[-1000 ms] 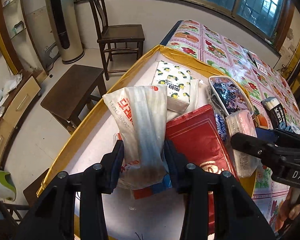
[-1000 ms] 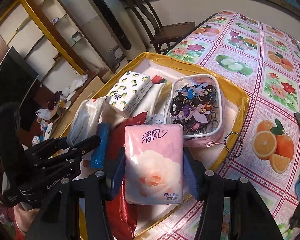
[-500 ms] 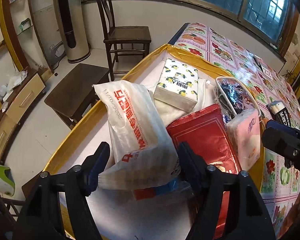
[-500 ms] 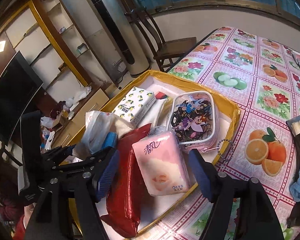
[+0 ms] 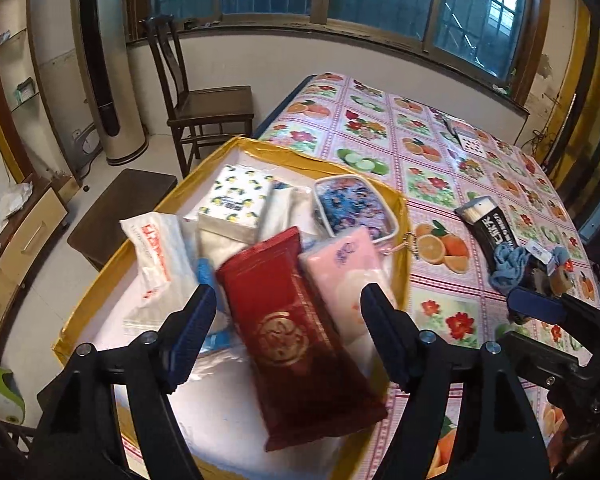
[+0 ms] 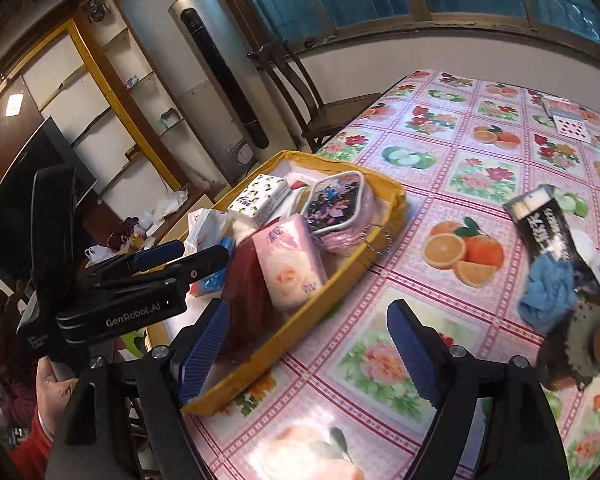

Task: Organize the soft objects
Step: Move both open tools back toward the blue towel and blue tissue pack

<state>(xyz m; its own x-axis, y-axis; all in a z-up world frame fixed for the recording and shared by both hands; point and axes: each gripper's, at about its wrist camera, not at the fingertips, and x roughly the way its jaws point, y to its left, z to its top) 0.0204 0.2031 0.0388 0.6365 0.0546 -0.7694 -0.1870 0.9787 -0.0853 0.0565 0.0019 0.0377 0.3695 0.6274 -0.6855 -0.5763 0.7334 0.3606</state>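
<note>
Both grippers hung wide open and empty, the right gripper nearer the blue cloth lying to its far right on the table.

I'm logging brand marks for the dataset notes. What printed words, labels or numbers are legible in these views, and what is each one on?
"GenRobot.AI": on the body of the left gripper, seen from the right wrist view.
Red characters on the white plastic bag: blurred, not readable.
White characters on the black packet: too blurred to read.
Purple print on the pink tissue pack: not readable.
Gold emblem on the red packet: no legible words.
Small print on the lemon-pattern tissue box: too small.
</note>
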